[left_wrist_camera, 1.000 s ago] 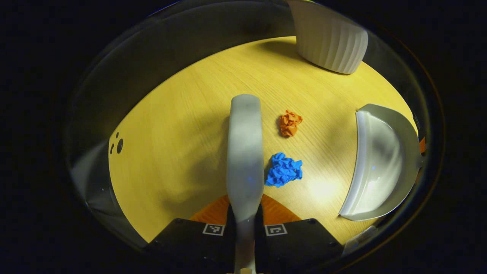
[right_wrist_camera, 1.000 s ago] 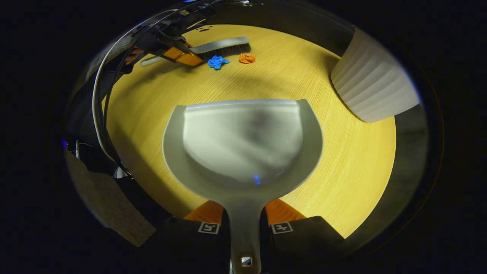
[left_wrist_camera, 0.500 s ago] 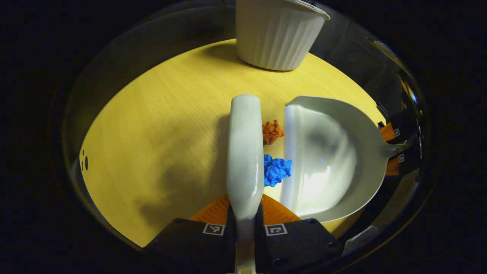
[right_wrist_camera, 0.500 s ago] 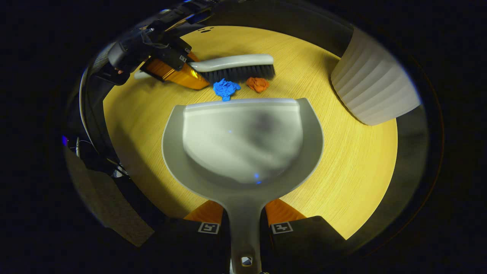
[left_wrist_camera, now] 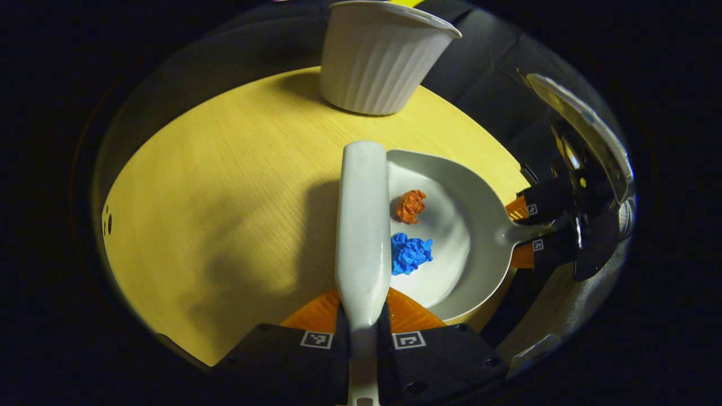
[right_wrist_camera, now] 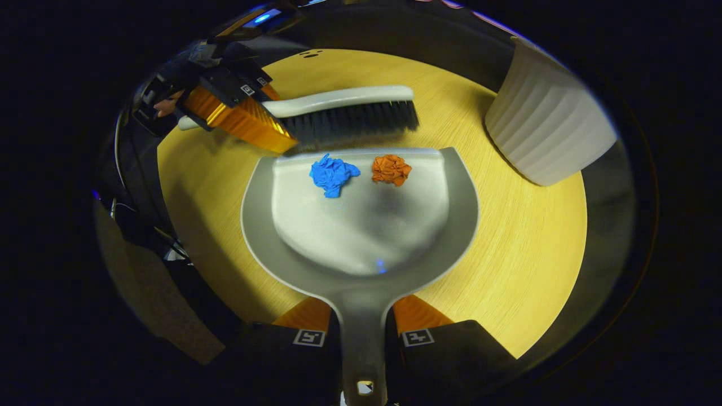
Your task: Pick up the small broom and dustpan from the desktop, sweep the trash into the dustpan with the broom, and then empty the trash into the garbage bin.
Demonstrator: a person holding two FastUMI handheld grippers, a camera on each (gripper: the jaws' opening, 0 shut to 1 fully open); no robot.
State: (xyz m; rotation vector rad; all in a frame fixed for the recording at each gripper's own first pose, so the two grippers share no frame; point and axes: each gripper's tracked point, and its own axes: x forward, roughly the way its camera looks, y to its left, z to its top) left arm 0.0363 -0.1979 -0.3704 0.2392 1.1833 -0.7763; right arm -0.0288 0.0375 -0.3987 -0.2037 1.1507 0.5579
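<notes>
Left claw [left_wrist_camera: 364,332] clamps broom [left_wrist_camera: 364,220] handle; right claw [right_wrist_camera: 364,338] clamps dustpan [right_wrist_camera: 361,225] handle. 2 paper wads [right_wrist_camera: 333,175] inside look light, loose; keep pan level toward bin [right_wrist_camera: 547,135].

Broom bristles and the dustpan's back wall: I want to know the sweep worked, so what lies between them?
In the right gripper view, the blue wad and orange wad lie inside the dustpan, just past the broom bristles.

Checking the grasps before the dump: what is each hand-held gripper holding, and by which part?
Left hand-held gripper: broom, by its handle. Right hand-held gripper: dustpan, by its handle.
</notes>
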